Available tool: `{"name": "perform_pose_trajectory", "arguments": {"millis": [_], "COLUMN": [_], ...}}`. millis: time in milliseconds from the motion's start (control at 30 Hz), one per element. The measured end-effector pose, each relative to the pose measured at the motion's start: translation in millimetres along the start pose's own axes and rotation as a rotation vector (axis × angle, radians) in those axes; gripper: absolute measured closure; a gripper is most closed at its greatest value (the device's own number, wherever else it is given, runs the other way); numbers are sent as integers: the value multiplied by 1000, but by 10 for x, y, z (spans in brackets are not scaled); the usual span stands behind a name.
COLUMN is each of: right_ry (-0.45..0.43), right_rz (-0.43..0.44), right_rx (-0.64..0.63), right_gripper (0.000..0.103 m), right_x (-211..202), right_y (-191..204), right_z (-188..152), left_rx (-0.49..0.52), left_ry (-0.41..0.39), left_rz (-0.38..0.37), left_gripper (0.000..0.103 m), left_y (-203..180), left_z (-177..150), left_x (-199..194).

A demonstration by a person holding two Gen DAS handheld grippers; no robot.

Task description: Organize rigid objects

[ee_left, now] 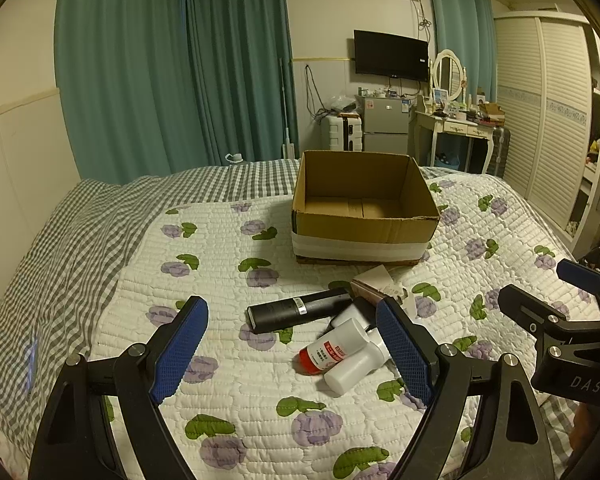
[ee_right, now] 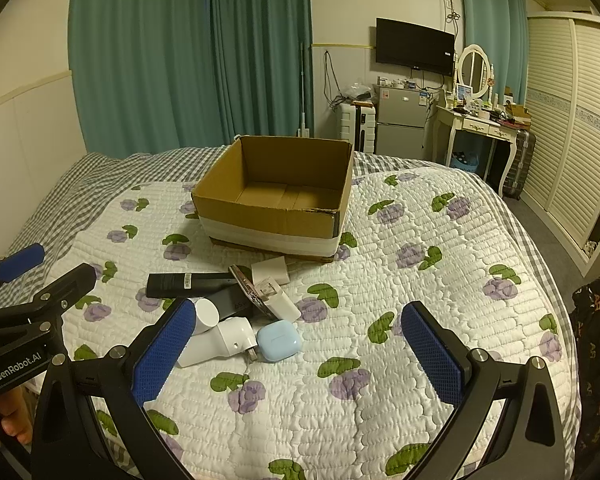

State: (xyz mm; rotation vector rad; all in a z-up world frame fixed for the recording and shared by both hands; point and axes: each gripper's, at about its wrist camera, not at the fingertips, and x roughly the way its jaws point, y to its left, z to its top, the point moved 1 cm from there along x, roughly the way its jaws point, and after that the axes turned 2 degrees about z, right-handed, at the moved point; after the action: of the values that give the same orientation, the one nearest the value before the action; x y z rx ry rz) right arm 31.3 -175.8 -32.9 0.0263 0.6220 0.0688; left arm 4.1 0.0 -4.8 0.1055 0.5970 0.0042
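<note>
An open cardboard box (ee_left: 364,236) (ee_right: 268,220) stands empty on the quilted bed. In front of it lies a pile: a black cylinder (ee_left: 296,308) (ee_right: 184,283), a red-capped white bottle (ee_left: 332,350), a white bottle (ee_left: 356,368) (ee_right: 208,314), white chargers (ee_right: 278,298), a light blue earbud case (ee_right: 278,340) and a white plug (ee_right: 232,340). My left gripper (ee_left: 294,350) is open, low over the pile's left side. My right gripper (ee_right: 300,354) is open, just right of the pile.
The bed has a floral quilt (ee_right: 420,280) over a grey checked sheet (ee_left: 60,240). Teal curtains, a small fridge (ee_left: 384,124), a dressing table (ee_right: 480,120) and a louvred wardrobe (ee_right: 572,140) stand beyond the bed.
</note>
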Motion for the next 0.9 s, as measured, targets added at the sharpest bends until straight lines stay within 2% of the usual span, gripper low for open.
{"name": "perform_pose_trajectory", "arguments": {"millis": [900], "right_ry": [2], "right_rz": [-1], "right_rx": [-2], "right_gripper": [0], "right_x": [-5], "right_y": [15], "right_z": [-10], "left_rx": [-4], "left_ry": [0], "left_rz": [6], "left_gripper": [15], "left_y": [33], "left_z": [-17], "left_x": [16]}}
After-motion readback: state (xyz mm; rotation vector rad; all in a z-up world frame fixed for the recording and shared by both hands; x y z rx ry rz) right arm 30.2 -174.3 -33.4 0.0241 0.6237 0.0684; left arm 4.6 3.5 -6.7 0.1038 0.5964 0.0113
